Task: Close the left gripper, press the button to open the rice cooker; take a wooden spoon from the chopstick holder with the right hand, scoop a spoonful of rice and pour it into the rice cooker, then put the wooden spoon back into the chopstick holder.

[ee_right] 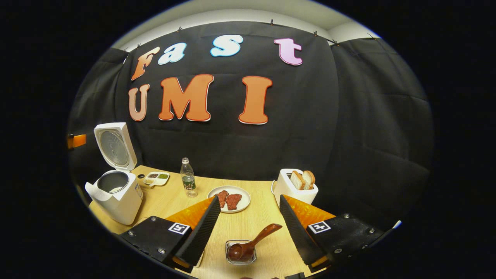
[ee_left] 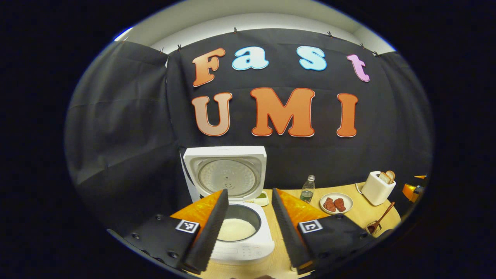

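Observation:
The white rice cooker (ee_left: 242, 248) stands open in front of my left gripper (ee_left: 249, 192), its lid (ee_left: 224, 174) upright and white rice (ee_left: 235, 229) in the pot. That gripper is open, with one finger on each side of the pot and nothing held. In the right gripper view the cooker (ee_right: 116, 195) sits far left. The wooden spoon (ee_right: 255, 238) rests bowl-down in a small clear holder (ee_right: 240, 254), its handle leaning up to the right. My right gripper (ee_right: 250, 199) is open above and behind it, not touching. The spoon (ee_left: 383, 217) also appears at the right of the left gripper view.
On the wooden table (ee_right: 232, 228) stand a water bottle (ee_right: 188, 177), a plate of red meat pieces (ee_right: 229, 200), a white toaster with bread slices (ee_right: 296, 186) and a small condiment tray (ee_right: 156, 178). Black cloth walls close in behind.

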A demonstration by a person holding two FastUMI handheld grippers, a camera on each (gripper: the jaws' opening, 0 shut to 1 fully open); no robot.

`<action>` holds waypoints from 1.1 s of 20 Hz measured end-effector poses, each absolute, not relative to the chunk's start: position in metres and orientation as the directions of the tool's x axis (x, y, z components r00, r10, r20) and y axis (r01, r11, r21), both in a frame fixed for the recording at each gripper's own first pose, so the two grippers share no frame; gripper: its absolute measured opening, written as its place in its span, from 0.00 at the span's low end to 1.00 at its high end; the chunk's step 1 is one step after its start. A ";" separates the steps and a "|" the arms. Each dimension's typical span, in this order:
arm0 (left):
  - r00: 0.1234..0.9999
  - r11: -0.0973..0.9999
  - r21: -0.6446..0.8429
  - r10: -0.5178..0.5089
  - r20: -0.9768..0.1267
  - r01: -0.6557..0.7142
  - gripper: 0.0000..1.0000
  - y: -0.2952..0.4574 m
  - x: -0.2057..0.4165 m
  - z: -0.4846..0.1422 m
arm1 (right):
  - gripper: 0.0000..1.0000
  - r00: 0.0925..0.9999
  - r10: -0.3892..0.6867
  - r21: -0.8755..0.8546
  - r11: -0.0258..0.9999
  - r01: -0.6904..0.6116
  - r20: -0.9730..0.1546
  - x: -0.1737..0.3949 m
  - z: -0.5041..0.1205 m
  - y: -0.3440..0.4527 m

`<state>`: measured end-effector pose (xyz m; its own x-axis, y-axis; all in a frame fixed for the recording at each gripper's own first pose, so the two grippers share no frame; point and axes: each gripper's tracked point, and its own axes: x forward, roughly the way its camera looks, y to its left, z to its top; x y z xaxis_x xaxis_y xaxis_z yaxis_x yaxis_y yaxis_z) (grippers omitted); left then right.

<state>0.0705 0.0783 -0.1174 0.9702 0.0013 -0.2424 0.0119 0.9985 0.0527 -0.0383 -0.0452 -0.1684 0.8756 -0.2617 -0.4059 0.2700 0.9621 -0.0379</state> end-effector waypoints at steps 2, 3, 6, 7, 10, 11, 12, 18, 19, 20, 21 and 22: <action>0.974 0.997 0.080 0.005 -0.227 0.014 0.95 0.069 0.061 -0.118 | 0.95 0.865 -0.257 -0.021 0.961 0.275 -0.430 -0.042 -0.178 -0.051; 0.976 0.996 0.094 0.011 -0.215 0.009 0.96 0.065 0.055 -0.117 | 0.95 0.858 -0.255 -0.014 0.961 0.278 -0.445 -0.045 -0.184 -0.055; 0.981 0.995 0.096 -0.020 -0.193 0.039 0.96 0.043 0.041 -0.115 | 0.95 0.830 -0.247 0.012 0.956 0.292 -0.501 -0.054 -0.205 -0.069; 0.980 0.994 0.098 -0.027 -0.195 0.046 0.96 0.037 0.037 -0.118 | 0.95 0.819 -0.241 0.026 0.955 0.297 -0.521 -0.057 -0.214 -0.073; 0.980 0.993 0.114 -0.015 -0.199 0.038 1.00 0.027 0.028 -0.123 | 0.95 0.786 -0.210 0.067 0.950 0.304 -0.582 -0.059 -0.241 -0.081; 0.980 0.993 0.112 -0.013 -0.198 0.036 1.00 0.024 0.026 -0.123 | 0.95 0.772 -0.200 0.078 0.949 0.306 -0.604 -0.061 -0.250 -0.082; 0.980 0.994 0.109 -0.009 -0.198 0.031 0.96 0.021 0.023 -0.123 | 0.95 0.764 -0.187 0.089 0.949 0.304 -0.617 -0.060 -0.260 -0.083; 0.973 0.993 0.112 0.050 -0.223 -0.025 0.96 0.029 0.002 -0.131 | 0.87 0.709 -0.121 0.106 0.958 0.267 -0.695 -0.042 -0.317 -0.079; 0.972 0.993 0.115 0.064 -0.225 -0.039 0.96 0.033 -0.002 -0.131 | 0.80 0.701 -0.122 0.111 0.954 0.277 -0.702 -0.039 -0.323 -0.082; 0.970 0.992 0.116 0.077 -0.229 -0.051 0.97 0.036 -0.006 -0.132 | 0.76 0.691 -0.121 0.116 0.951 0.286 -0.713 -0.038 -0.331 -0.084; 0.969 0.991 0.117 0.089 -0.232 -0.063 0.97 0.038 -0.010 -0.135 | 0.70 0.680 -0.115 0.126 0.947 0.295 -0.724 -0.037 -0.338 -0.086; 0.966 0.990 0.120 0.101 -0.238 -0.074 0.97 0.041 -0.014 -0.136 | 0.67 0.675 -0.097 0.154 0.941 0.301 -0.732 -0.036 -0.342 -0.084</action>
